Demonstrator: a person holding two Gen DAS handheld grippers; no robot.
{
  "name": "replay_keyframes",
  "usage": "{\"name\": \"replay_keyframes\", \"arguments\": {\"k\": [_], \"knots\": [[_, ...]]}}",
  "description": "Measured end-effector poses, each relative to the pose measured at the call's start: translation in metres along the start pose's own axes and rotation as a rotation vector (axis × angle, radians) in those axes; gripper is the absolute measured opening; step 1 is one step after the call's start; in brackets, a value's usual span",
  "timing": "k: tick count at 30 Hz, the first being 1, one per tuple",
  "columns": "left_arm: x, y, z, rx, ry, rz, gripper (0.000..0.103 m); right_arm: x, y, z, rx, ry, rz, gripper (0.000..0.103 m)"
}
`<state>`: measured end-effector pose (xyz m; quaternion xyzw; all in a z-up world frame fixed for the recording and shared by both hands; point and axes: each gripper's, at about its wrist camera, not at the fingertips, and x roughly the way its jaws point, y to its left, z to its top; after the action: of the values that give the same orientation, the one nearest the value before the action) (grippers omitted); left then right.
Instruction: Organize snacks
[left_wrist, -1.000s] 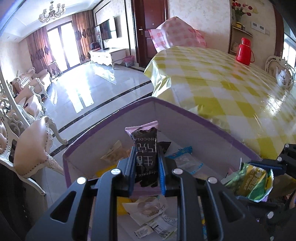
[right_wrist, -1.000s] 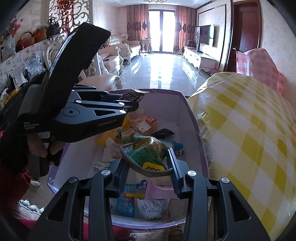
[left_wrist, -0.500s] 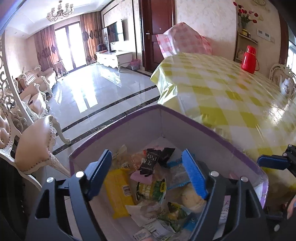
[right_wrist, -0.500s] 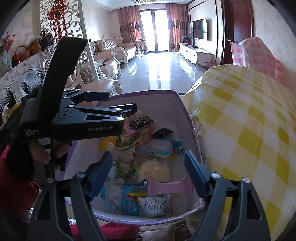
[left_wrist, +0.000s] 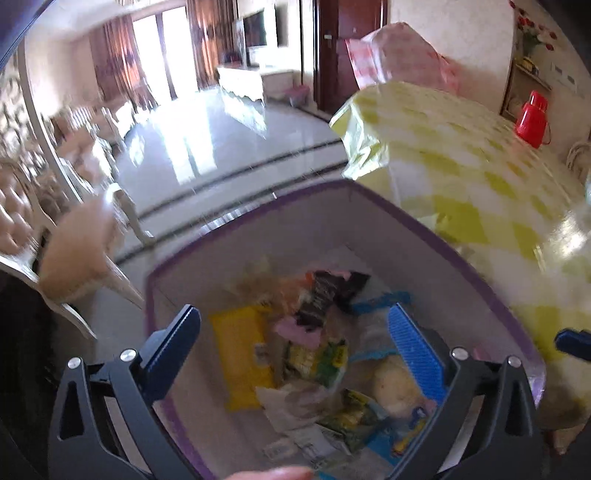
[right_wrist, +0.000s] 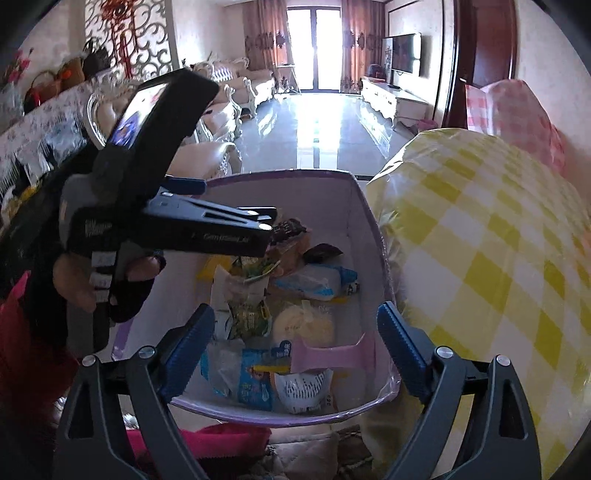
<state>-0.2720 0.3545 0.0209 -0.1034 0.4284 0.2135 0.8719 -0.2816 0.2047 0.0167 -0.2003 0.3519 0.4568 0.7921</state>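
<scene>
Both packets have dropped into the purple-rimmed box (right_wrist: 364, 221) — the left hand-held gripper (left_wrist: 295, 332) and right hand-held gripper (right_wrist: 295, 332), jaws just opened, hang wide and empty, ready for more snacks.

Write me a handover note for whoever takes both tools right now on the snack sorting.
Left tool: jaws have just been opening, wide now, nothing between them.
Right tool: the same, wide open and empty.
Both hang over the purple-rimmed box beside the yellow checked table.
Done: dark chocolate packet and green packet lie in the box among other snacks.
Left: none visible outside the box; check elsewhere.
</scene>
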Motion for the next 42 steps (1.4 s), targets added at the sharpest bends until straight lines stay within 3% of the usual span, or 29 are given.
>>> {"name": "replay_keyframes", "arguments": {"k": [5,11,42], "knots": [[0.012,0.005,-0.005,-0.018,0.052,0.032,0.102,0.003,-0.001,-0.003,0.016,0.029,-0.016,0.087],[0.016,0.004,-0.009,-0.014,0.081,0.015,0.102,0.006,-0.007,-0.003,0.049,0.052,-0.031,0.087],[0.018,0.002,-0.010,-0.004,0.095,0.001,0.102,0.017,-0.005,-0.009,0.052,0.080,-0.033,0.087]]}}
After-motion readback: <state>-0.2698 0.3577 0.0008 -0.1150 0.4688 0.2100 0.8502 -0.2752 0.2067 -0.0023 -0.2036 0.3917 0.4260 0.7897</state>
